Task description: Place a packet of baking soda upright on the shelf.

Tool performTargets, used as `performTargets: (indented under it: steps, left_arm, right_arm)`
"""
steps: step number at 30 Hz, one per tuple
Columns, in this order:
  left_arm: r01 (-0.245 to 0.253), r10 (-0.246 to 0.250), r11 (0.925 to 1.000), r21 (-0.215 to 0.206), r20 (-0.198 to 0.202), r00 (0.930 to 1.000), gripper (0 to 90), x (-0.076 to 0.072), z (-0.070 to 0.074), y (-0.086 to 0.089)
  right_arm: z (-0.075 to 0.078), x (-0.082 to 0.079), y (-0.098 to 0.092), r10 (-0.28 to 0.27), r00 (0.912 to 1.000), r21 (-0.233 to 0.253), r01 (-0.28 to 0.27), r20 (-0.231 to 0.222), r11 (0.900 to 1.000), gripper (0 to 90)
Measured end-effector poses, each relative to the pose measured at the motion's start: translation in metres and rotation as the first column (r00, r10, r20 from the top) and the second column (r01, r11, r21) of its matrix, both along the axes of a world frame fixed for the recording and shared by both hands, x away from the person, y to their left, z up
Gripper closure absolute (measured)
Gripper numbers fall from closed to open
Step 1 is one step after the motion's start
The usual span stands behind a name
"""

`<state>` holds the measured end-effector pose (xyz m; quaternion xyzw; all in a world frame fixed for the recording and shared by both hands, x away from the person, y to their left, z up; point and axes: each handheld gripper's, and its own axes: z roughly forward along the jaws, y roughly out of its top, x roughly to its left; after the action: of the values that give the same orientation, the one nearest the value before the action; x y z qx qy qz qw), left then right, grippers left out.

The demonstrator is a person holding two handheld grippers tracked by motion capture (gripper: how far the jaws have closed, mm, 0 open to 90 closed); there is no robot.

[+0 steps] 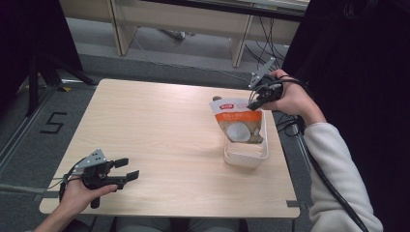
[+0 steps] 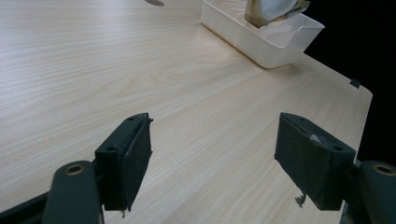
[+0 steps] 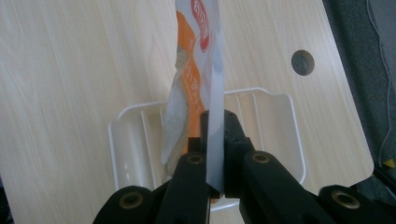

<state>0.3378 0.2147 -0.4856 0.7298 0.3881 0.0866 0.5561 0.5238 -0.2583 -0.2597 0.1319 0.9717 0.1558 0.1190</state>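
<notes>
While right hand-held gripper (image 1: 255,102) clamps pouch (image 1: 238,121) edge over white bin (image 1: 245,155), lower squarely; left hand-held gripper (image 1: 126,169) idle, jaws apart.

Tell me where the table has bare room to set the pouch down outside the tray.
Most of the table is bare: the whole stretch left of the white tray, from the far edge down to the open left tongs. Crowded only at the right edge, where the right tongs grip the pouch over the tray; just a thin strip lies beside it.
</notes>
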Motion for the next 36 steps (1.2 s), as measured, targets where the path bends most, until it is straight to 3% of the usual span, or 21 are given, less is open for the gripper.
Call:
performTargets:
  steps: [4, 7, 9, 16, 36]
  left_arm:
    - [0.013, -0.013, 0.9999, 0.005, 0.014, 0.9998, 26.4, 0.0, 0.0, 0.0]
    - [0.0, 0.0, 1.0, -0.003, 0.0, 1.0, 26.4, 0.0, 0.0, 0.0]
    - [-0.002, 0.002, 1.0, -0.006, -0.001, 1.0, 26.4, 0.0, 0.0, 0.0]
    - [-0.001, 0.001, 1.0, -0.005, 0.001, 1.0, 26.6, 0.0, 0.0, 0.0]
    - [0.008, -0.008, 1.0, 0.002, 0.013, 0.9999, 26.7, 0.0, 0.001, 0.0]
  right_arm:
    - [0.0, 0.002, 0.0, -0.013, 0.9999, -0.016, 0.013, 0.01, 1.0, 90.0]
    - [-0.002, 0.002, 0.0, -0.031, 0.9995, -0.03, 0.032, 0.006, 0.999, 90.0]
    - [-0.003, 0.006, 0.001, -0.005, 0.9998, -0.048, 0.006, 0.019, 0.999, 90.0]
    - [-0.008, 0.008, 0.001, -0.017, 0.9995, -0.072, 0.019, 0.027, 0.997, 90.0]
    - [-0.013, 0.009, -0.001, 0.0, 0.9989, -0.068, 0.003, 0.047, 0.998, 90.0]
